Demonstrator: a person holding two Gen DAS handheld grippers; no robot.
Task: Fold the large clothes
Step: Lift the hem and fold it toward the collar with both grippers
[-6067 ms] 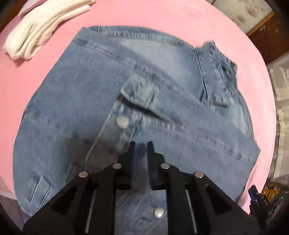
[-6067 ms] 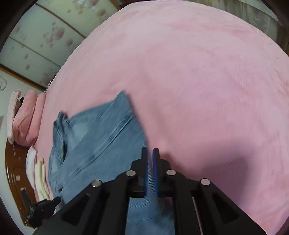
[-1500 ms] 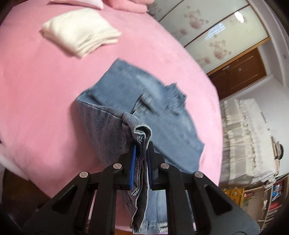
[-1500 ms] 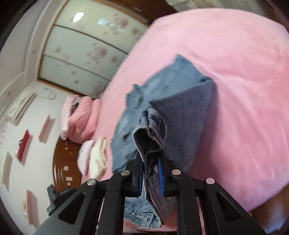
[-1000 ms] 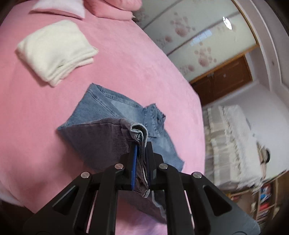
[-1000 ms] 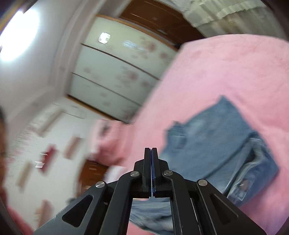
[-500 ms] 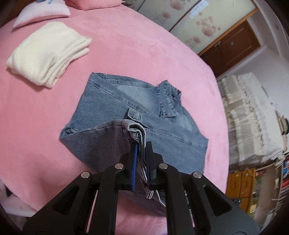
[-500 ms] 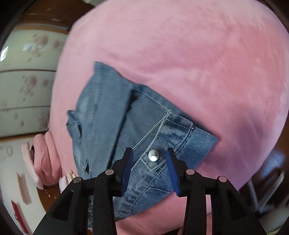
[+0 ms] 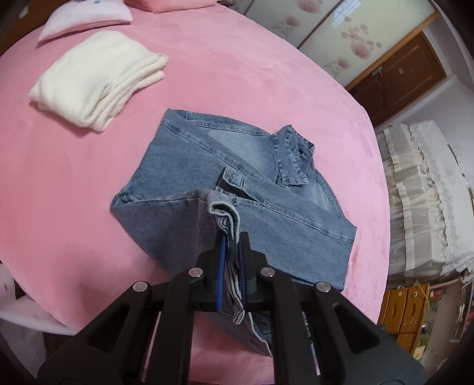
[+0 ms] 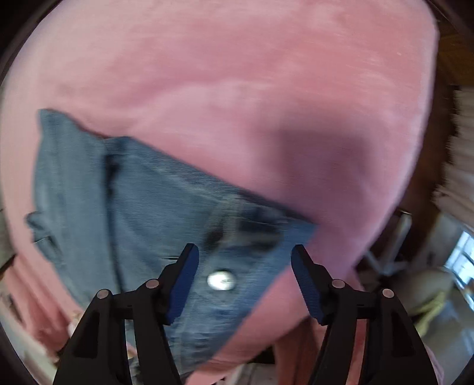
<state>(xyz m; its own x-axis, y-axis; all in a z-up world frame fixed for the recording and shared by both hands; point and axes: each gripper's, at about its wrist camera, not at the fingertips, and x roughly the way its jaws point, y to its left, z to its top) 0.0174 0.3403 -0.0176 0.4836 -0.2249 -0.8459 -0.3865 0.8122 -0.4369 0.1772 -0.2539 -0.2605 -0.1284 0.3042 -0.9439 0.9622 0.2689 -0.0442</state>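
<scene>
While the left hand-held gripper [image 9: 229, 257] clamps a bunched hem of the jacket [image 9: 207, 165] lying mid-bed [image 9: 74, 207], the right hand-held gripper [image 10: 244, 263] hangs empty, jaws opening over the button [image 10: 221, 280] at 6 o'clock; uneven tension could drag the fold askew.

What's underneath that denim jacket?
The denim jacket lies on a pink blanket, which shows all around it. Whatever is directly beneath the fabric is covered and cannot be seen.

Folded cream towel [image 9: 97, 80] lying on pink bedspread [image 9: 237, 77]; pale pillow [image 9: 86, 17] resting beyond; floral wardrobe doors [image 9: 349, 38] standing behind.
</scene>
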